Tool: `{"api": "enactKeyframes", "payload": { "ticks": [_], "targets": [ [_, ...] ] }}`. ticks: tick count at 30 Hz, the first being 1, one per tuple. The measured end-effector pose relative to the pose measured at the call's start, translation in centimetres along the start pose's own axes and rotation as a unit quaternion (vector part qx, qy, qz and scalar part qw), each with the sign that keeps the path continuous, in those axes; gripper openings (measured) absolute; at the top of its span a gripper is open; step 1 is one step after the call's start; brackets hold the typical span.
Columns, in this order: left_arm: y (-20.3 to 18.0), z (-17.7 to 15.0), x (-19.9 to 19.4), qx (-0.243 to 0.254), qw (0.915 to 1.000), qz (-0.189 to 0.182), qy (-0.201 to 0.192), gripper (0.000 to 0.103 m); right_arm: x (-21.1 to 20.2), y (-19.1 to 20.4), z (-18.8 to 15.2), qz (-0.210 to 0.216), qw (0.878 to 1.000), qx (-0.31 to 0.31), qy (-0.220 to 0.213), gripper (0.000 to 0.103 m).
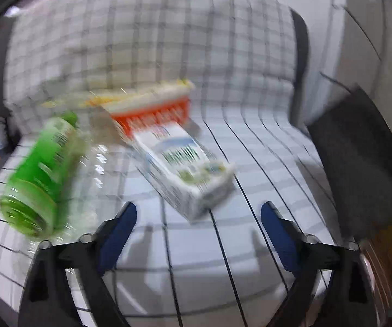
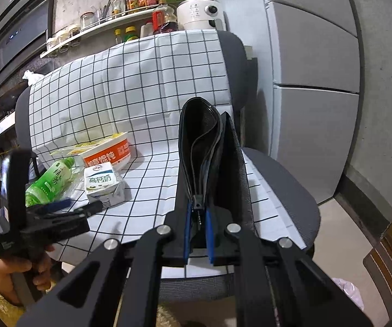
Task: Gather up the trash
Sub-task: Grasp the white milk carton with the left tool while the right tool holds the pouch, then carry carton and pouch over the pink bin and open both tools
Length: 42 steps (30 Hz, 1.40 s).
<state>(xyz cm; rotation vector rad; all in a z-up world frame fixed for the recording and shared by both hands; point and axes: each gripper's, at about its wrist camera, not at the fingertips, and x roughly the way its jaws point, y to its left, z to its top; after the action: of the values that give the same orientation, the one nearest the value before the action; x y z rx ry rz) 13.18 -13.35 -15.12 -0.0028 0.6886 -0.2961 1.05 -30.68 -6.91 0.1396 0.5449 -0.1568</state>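
A white milk carton (image 1: 186, 170) (image 2: 103, 185), a green tea bottle (image 1: 40, 174) (image 2: 50, 182) and an orange-and-white instant-food tub (image 1: 155, 106) (image 2: 107, 151) lie on a chair draped with a checked cloth (image 1: 147, 41) (image 2: 130, 81). My left gripper (image 1: 198, 224) (image 2: 83, 207) is open and empty, just short of the carton. My right gripper (image 2: 197, 234) is shut on the edge of a black trash bag (image 2: 207, 147), held upright over the seat's right side. The left wrist view is motion-blurred.
A yellow wrapper (image 2: 78, 147) lies behind the tub. A grey fridge (image 2: 313, 81) stands to the right. A kitchen shelf (image 2: 100, 24) with bottles and a white cooker (image 2: 198, 12) are behind the chair. A wooden chair (image 2: 386, 267) stands at right.
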Motion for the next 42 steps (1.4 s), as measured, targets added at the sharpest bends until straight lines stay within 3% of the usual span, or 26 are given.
{"api": "enactKeyframes", "payload": {
  "ticks": [4, 9, 16, 22, 26, 29, 34, 38, 42],
  "targets": [
    [-1.6, 1.2, 1.7, 0.002, 0.9983, 0.057, 0.005, 0.091, 0.0, -0.5, 0.0, 0.003, 1.000, 0.004, -0.001, 0.009],
    [-3.4, 2.2, 3.9, 0.006, 0.9947, 0.103, 0.003, 0.091, 0.3, -1.3, 0.0, 0.009, 1.000, 0.006, -0.001, 0.009],
    [-4.4, 2.8, 6.2, -0.001, 0.9887, 0.148, 0.022, 0.092, 1.3, -2.4, 0.0, 0.018, 1.000, 0.018, 0.006, 0.009],
    [-3.4, 3.0, 7.7, -0.025, 0.9868, 0.152, 0.050, 0.092, 2.0, -2.6, -0.3, 0.026, 0.999, 0.019, 0.016, 0.009],
    [-2.4, 3.1, 8.2, -0.045, 0.9892, 0.124, 0.063, 0.089, 1.8, -2.3, -0.3, 0.027, 0.999, 0.016, 0.017, 0.009],
    [-2.3, 2.7, 6.5, -0.044, 0.9929, 0.103, 0.041, 0.085, 1.2, -2.0, -0.2, 0.024, 1.000, 0.011, 0.013, 0.009],
    [-2.2, 1.1, 2.1, -0.012, 0.9996, 0.023, -0.004, 0.082, -0.3, -1.5, -0.5, 0.013, 1.000, 0.010, 0.001, 0.009],
    [-2.3, -0.4, -2.2, 0.002, 0.9982, -0.044, -0.040, 0.082, -1.7, -2.0, -0.6, 0.005, 1.000, 0.027, -0.002, 0.008],
    [-3.1, -1.3, -5.4, 0.017, 0.9941, -0.094, -0.051, 0.082, -3.6, -3.0, -0.5, -0.013, 0.999, 0.047, -0.008, 0.008]
  ]
}}
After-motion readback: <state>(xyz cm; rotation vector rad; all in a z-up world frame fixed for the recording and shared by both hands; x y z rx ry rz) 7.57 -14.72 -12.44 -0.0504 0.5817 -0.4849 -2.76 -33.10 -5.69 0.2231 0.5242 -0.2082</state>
